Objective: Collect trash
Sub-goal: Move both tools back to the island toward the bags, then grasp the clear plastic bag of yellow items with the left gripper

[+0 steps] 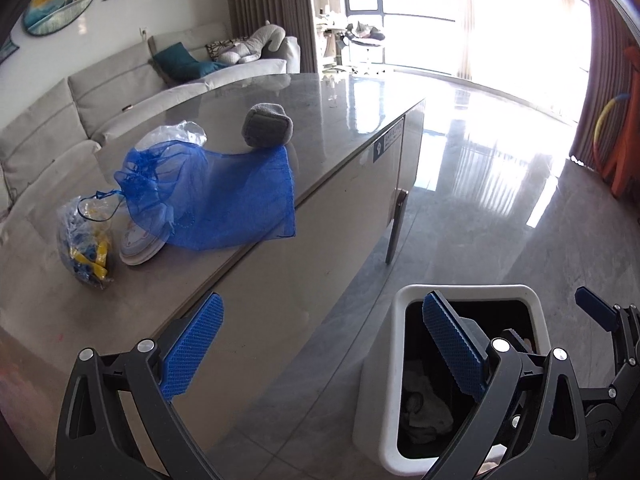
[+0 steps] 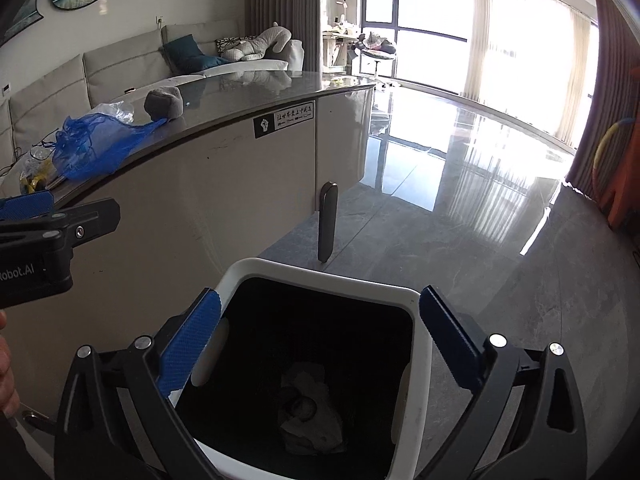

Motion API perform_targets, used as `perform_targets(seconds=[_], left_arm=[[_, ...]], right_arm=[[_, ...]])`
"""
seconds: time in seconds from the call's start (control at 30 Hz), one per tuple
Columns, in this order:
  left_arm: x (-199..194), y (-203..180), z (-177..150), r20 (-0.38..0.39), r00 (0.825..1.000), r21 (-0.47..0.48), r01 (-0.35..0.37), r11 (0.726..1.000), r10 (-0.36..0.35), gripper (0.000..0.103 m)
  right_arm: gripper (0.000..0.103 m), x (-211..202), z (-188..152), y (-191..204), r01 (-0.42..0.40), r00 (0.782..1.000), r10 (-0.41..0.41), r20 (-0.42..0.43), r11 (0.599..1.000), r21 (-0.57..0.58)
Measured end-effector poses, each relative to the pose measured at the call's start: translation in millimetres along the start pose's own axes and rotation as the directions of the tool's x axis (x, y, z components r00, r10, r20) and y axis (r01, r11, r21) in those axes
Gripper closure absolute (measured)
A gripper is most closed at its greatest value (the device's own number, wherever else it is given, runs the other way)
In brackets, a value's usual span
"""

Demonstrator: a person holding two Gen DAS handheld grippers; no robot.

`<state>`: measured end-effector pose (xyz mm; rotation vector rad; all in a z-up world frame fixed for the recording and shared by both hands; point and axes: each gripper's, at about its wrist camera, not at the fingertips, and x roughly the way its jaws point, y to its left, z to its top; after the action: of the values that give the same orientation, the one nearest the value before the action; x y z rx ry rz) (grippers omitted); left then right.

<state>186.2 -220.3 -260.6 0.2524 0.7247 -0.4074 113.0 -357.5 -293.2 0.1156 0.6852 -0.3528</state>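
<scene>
A white trash bin (image 2: 256, 276) with a black liner stands on the floor beside the table; crumpled pale trash (image 2: 310, 412) lies at its bottom. It also shows in the left wrist view (image 1: 404, 300). My right gripper (image 2: 320, 344) is open and empty, right above the bin's mouth. My left gripper (image 1: 320, 344) is open and empty, over the table's edge, left of the bin. On the table lie a blue mesh bag (image 1: 224, 200), a clear plastic bag (image 1: 180, 132), a grey wad (image 1: 266, 124) and a bag of blue and yellow bits (image 1: 86, 244).
A round white lid or plate (image 1: 138, 250) lies partly under the mesh bag. A grey sofa (image 1: 120, 80) runs behind the table. The shiny floor (image 1: 500, 200) stretches right toward bright windows. A table leg (image 2: 327, 222) stands just beyond the bin.
</scene>
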Motion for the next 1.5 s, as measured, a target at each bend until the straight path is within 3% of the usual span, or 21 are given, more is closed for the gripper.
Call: perform_targets(seconds=[0.53, 0.8, 1.13, 1.43, 1.5], left_arm=[[-18, 60, 41, 0.041, 0.999, -0.135, 0.015, 0.991, -0.010, 0.005], [-8, 114, 42, 0.001, 0.995, -0.209, -0.094, 0.973, 0.096, 0.005], [7, 179, 32, -0.058, 0.969, -0.302, -0.245, 0.921, 0.238, 0.005], [32, 202, 37, -0.135, 0.947, -0.313, -0.321, 0.894, 0.293, 0.005], [34, 205, 36, -0.143, 0.948, -0.323, -0.316, 0.892, 0.284, 0.005]], right_arm=[[0.004, -40, 67, 42, -0.090, 0.982, 0.102, 0.159, 0.993, -0.083], [0.004, -38, 87, 70, -0.146, 0.969, 0.163, 0.183, 0.984, -0.105], [0.004, -31, 96, 115, -0.212, 0.954, 0.235, 0.188, 0.968, -0.134], [0.004, -28, 91, 136, -0.211, 0.954, 0.243, 0.178, 0.961, -0.181], [0.004, -27, 90, 137, -0.215, 0.953, 0.246, 0.175, 0.960, -0.177]])
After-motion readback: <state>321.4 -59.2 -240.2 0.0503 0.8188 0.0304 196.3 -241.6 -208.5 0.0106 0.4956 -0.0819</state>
